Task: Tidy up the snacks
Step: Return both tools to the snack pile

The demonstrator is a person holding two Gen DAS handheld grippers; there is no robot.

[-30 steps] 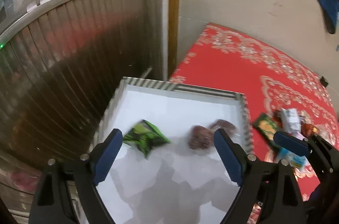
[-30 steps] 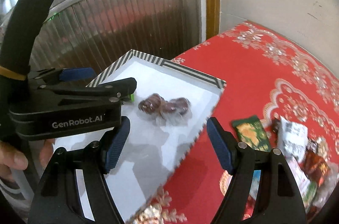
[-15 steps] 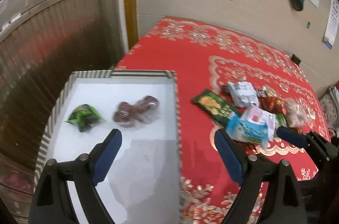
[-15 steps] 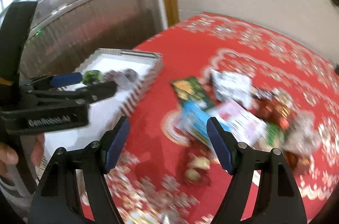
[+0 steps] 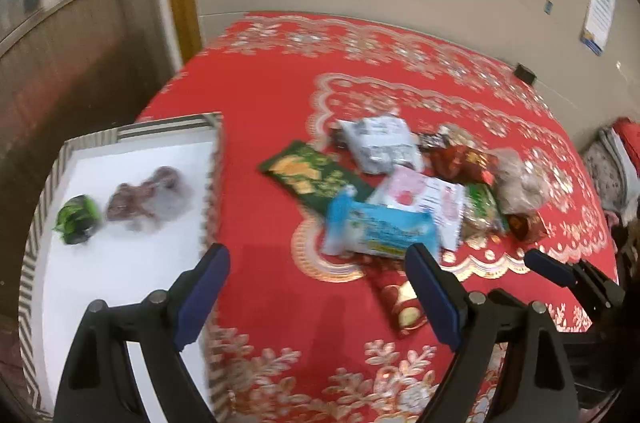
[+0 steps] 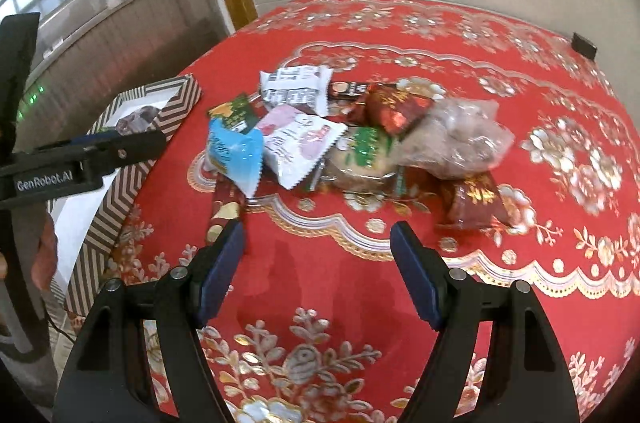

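Two grippers hang empty above the red tablecloth, the right gripper and the left gripper each with jaws spread wide and nothing between them. Just beyond the right one's fingers lies a small red-and-gold candy, and past that the heap of snacks: a blue packet at the near left edge, a pink-and-white packet touching it, a green-labelled pastry beside that, a clear bag of pale sweets on the right, and a red-and-gold packet at the near right. Farther back sit a white printed packet and a dark green packet. Off to the left stands the striped tray, holding only a green sweet and two brown wrapped ones. This looks like the reach for the next item, with most of the sorting not yet done; the next move calls for lowering one gripper over a single packet at the heap's edge, probably the blue one, without dragging its neighbours. The packets overlap, so what lies beneath is hidden, motion blur smears the print, and the tray's near end is cut off.
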